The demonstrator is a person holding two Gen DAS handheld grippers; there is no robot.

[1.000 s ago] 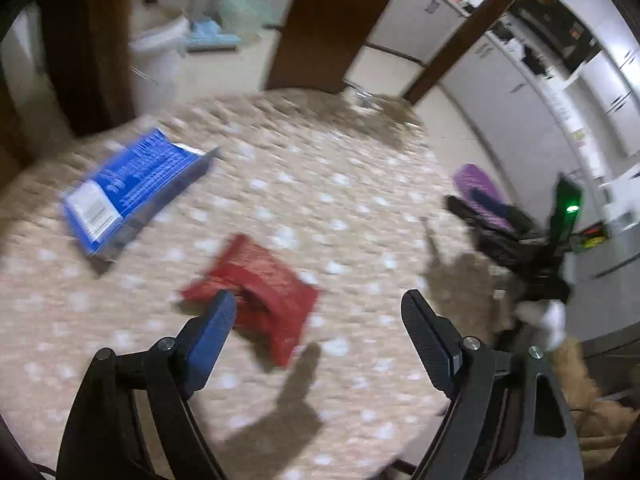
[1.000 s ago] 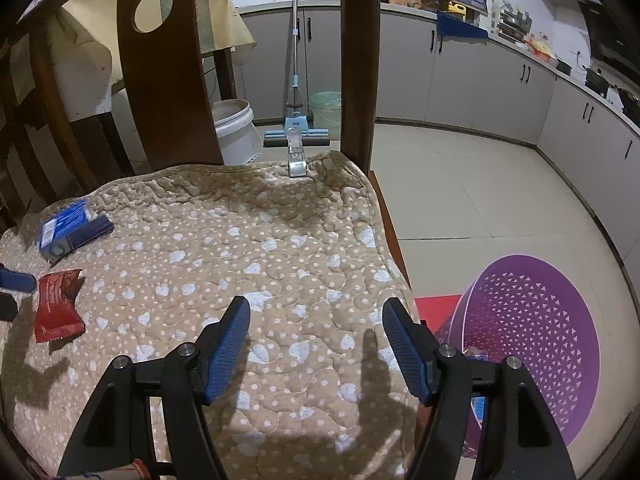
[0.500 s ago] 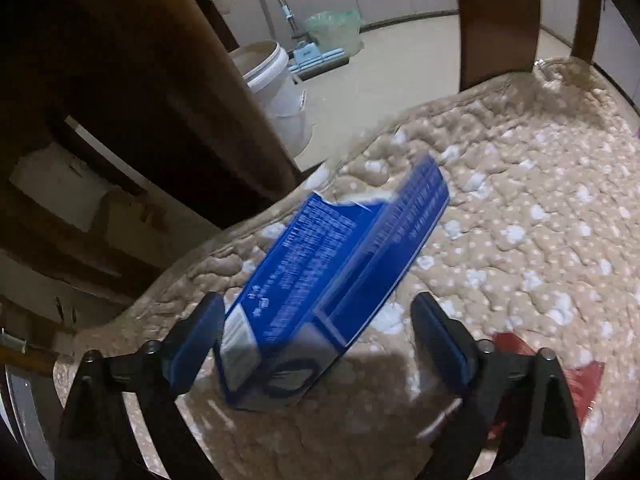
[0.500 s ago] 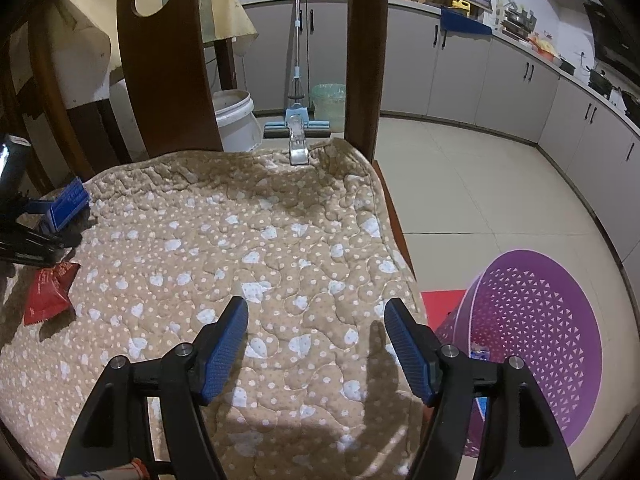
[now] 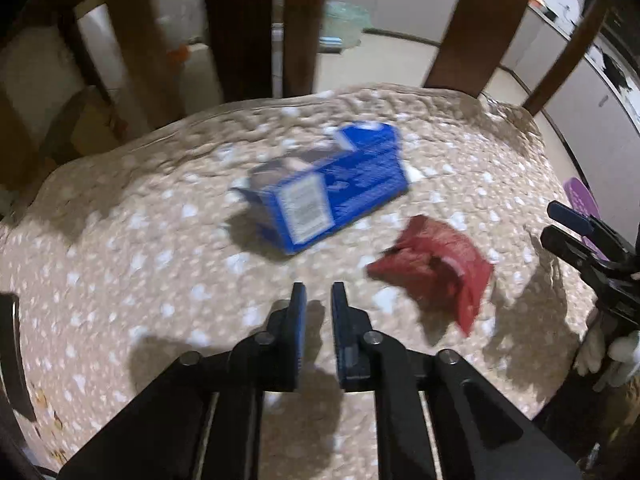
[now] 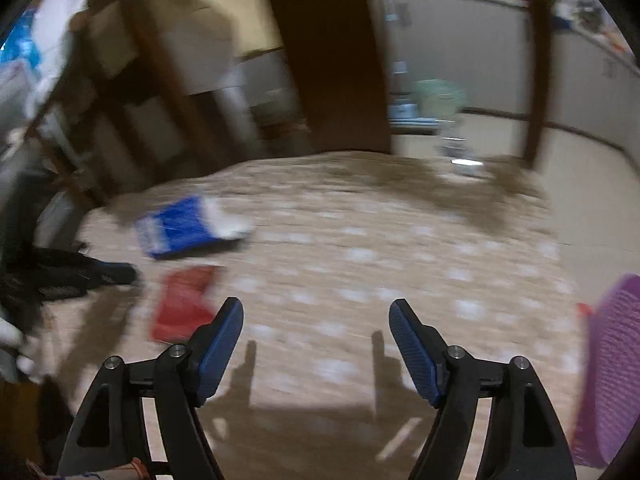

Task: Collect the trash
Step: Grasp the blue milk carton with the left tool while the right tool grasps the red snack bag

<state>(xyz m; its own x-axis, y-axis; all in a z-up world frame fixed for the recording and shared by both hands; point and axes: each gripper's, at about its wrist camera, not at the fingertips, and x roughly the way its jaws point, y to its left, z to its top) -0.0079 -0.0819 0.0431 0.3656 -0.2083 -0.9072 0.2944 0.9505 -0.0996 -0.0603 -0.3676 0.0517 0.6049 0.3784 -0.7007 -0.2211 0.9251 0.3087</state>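
Observation:
A blue carton [image 5: 328, 196] lies on the quilted beige table cover [image 5: 120, 264], with a crumpled red wrapper [image 5: 436, 268] just right of it. My left gripper [image 5: 319, 300] is shut and empty, a little short of the carton. My right gripper [image 6: 316, 316] is open and empty above the cover. In the right wrist view the carton [image 6: 188, 232] and the wrapper [image 6: 182, 304] lie to the left, the wrapper close to my left finger. The left gripper shows at the left edge of the right wrist view [image 6: 100, 274]. Both views are blurred.
A purple mesh basket [image 6: 612, 364] stands off the table's right edge; it also shows in the left wrist view [image 5: 582, 200]. Dark wooden chair backs [image 5: 248, 28] rise behind the table. A green bin [image 6: 440, 94] and a mop stand on the floor beyond.
My left gripper has shut and drawn back from the blue carton, which now lies free and turned. My right gripper has swung left toward the red wrapper and stayed open.

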